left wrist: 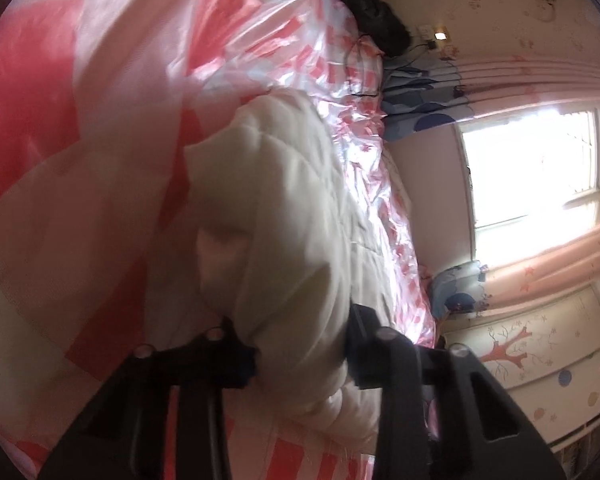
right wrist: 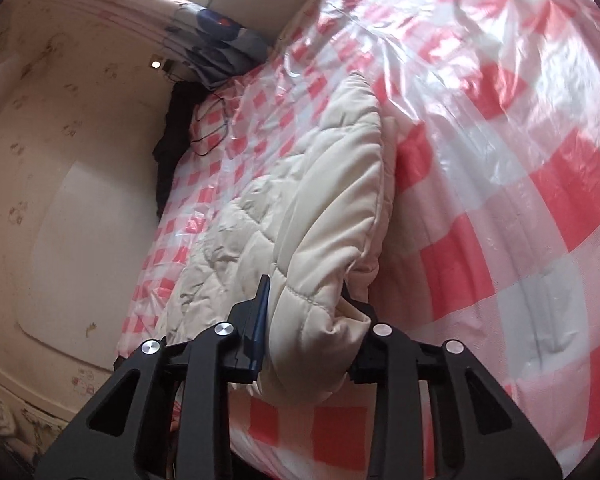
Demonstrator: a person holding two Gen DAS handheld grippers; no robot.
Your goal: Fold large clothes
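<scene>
Folding step: both grippers hold the padded cream jacket point(right wrist: 300, 216) by a thick edge and lift it off the bed point(right wrist: 540, 240); I judge this as the middle of a fold, with one part being carried over the rest.
Left gripper point(left wrist: 300, 356): its jaws stand a medium width apart, and a fat roll of the jacket point(left wrist: 284, 208) fills the gap between them, so they are closed on the cloth. This view is blurred, so the exact contact is not clear.
Right gripper point(right wrist: 304, 340): its jaws pinch a rounded, quilted edge of the jacket; the cloth bulges out above and below the grip.
Place of the jacket: it lies on the bed cover point(left wrist: 260, 20), a shiny sheet with red and white squares. The far part rests flat on the cover, while the near part is raised and doubled over in the grippers.
Progress: probably early or middle; the garment looks bulky and not yet a neat packet.
Next move calls for: carrying both held edges forward together, at the same height, and laying them on the flat part so that the edges meet.
Care needed: the filling is thick and springy, so it may slip or open again after release.
</scene>
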